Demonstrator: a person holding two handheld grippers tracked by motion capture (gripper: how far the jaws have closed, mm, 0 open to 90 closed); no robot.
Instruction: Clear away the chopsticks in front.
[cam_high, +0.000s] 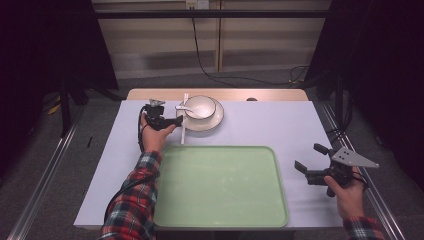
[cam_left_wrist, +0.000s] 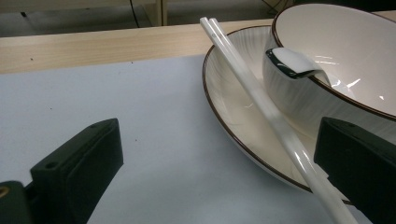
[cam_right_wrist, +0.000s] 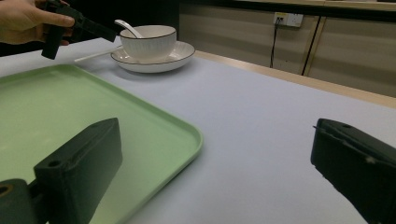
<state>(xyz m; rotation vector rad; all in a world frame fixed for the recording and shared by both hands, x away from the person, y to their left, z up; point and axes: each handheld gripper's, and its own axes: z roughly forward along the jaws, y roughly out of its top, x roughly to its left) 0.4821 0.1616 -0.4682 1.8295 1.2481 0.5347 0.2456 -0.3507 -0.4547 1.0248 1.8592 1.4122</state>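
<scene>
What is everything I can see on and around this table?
Tray: one, pale green, empty, near edge of the table.
Plate: one, white with dark rim, far side, under the bowl.
Bowl: one, white with dark rim, on the plate.
Spoon: one, white, resting in the bowl, handle over its rim.
Chopsticks: a pair, white, leaning across the plate's left edge.
Table cover: one, light lilac, over a wooden table.
Left hand-held gripper: black, open, at the chopsticks.
Right hand-held gripper: black, open, right of the tray.
Sleeves: two, red plaid.
</scene>
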